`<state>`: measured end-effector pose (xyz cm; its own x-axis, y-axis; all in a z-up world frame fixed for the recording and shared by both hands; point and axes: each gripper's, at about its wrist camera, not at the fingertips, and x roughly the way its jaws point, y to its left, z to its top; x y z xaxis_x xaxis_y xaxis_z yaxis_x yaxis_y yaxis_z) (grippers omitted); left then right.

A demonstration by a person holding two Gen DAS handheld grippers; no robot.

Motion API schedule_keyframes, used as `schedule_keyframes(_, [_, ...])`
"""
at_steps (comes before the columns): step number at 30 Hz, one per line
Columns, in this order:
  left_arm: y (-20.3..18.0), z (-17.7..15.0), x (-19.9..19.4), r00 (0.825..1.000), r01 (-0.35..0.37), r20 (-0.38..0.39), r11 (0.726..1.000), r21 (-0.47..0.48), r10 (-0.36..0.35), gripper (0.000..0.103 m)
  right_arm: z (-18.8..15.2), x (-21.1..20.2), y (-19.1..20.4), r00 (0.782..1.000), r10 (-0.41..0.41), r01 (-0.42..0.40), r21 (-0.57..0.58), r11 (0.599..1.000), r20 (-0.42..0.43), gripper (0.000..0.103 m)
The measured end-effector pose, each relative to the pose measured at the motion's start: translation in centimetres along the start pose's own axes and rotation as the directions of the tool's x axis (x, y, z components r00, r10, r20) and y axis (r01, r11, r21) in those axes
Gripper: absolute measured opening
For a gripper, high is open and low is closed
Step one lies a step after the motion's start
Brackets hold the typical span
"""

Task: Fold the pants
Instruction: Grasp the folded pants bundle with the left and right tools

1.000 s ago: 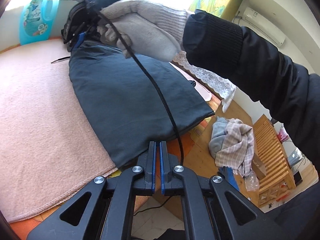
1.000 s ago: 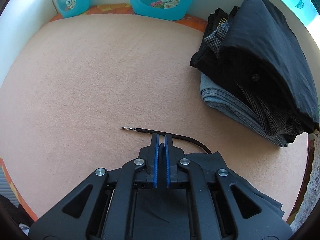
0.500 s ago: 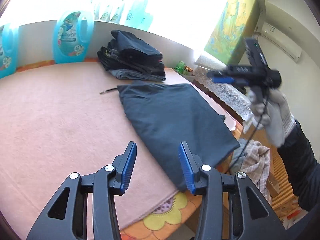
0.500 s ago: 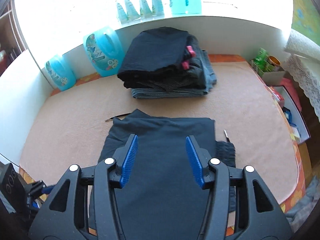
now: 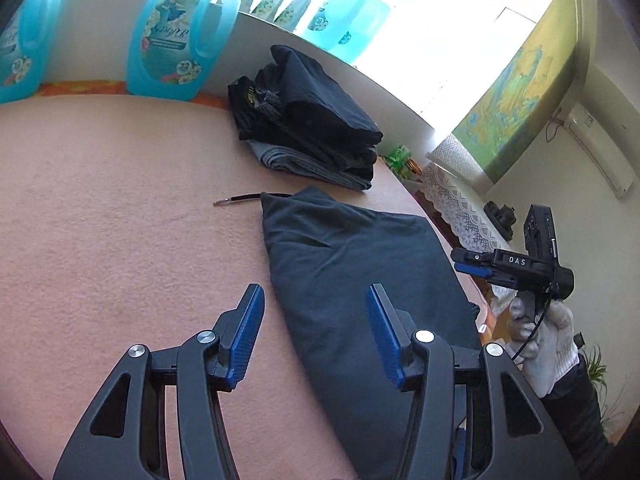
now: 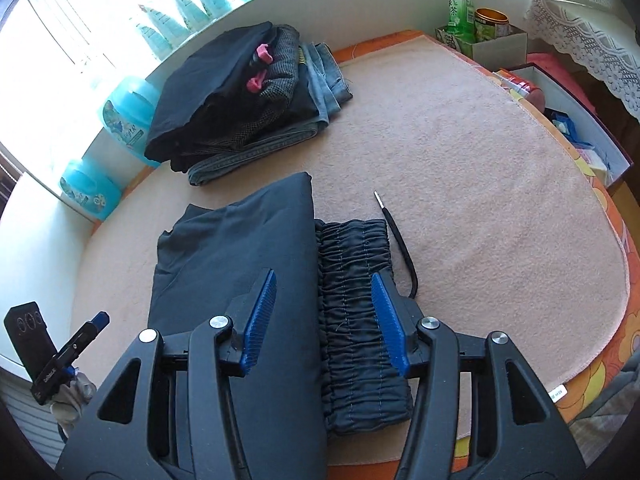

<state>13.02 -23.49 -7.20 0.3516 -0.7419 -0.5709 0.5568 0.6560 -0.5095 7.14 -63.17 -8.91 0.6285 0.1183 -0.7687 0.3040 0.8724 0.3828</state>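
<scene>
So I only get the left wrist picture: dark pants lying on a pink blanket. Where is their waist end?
Observer: The gathered elastic waistband sticks out from under the folded dark pants, along their right edge in the right wrist view.
Operator: And the other gripper, is it holding anything?
Observer: No. The right gripper hangs over the waistband. Its jaws have just been opening, and nothing is pinched between them.
Operator: Anything colourful in that pile of clothes at the back?
Observer: Two pink bits poke out near the top of the clothes stack.
</scene>
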Motion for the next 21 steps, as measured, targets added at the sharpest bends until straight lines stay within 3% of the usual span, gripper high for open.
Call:
schedule_keyframes(2, [0.0,0.1,0.7,1.0,-0.011,-0.012,1.0,0.007,0.011,0.052,0.4,1.1,0.4,1.0,0.006,-0.006,-0.005,1.0,-0.011,0.052])
schedule_keyframes(3, [0.1,0.1,1.0,1.0,-0.013,-0.019,1.0,0.003,0.013,0.052,0.6,1.6,0.5,1.0,0.011,-0.011,-0.005,1.0,-0.013,0.045])
schedule_keyframes(4, [0.3,0.2,1.4,1.0,-0.015,-0.027,1.0,-0.003,0.015,0.052,0.8,2.0,0.7,1.0,0.021,-0.022,-0.013,1.0,-0.021,0.02])
schedule_keyframes(5, [0.4,0.3,1.7,0.999,-0.017,-0.034,1.0,-0.006,0.017,0.052,0.9,2.4,1.1,0.999,0.031,-0.032,-0.029,0.999,-0.033,0.007])
schedule_keyframes(9, [0.3,0.6,2.5,0.998,-0.035,-0.047,0.999,0.011,0.036,0.052,1.8,3.0,3.7,0.998,-0.067,0.065,-0.175,0.983,-0.009,0.003])
schedule_keyframes(13, [0.0,0.8,3.1,0.997,-0.045,-0.059,0.999,0.016,0.046,0.052,3.4,3.9,4.3,0.989,-0.151,0.145,-0.235,0.961,-0.006,0.003])
schedule_keyframes(17, [-0.1,0.7,3.7,0.995,-0.048,-0.083,0.999,0.009,0.048,0.054,3.4,3.6,2.9,0.993,-0.116,0.109,-0.198,0.974,-0.025,0.003])
schedule_keyframes(18, [0.0,0.7,4.0,0.995,-0.045,-0.094,0.999,0.004,0.045,0.054,3.2,3.3,2.5,0.994,-0.102,0.095,-0.182,0.979,-0.029,0.007])
schedule_keyframes(20, [-0.1,0.6,4.3,0.993,-0.04,-0.111,0.999,0.0,0.04,0.054,2.5,2.3,1.6,0.994,-0.109,0.105,-0.151,0.983,-0.019,0.032])
schedule_keyframes(21, [-0.2,0.6,4.4,0.993,-0.041,-0.113,0.999,0.002,0.041,0.054,2.0,1.6,1.2,0.994,-0.106,0.105,-0.134,0.985,-0.003,0.057])
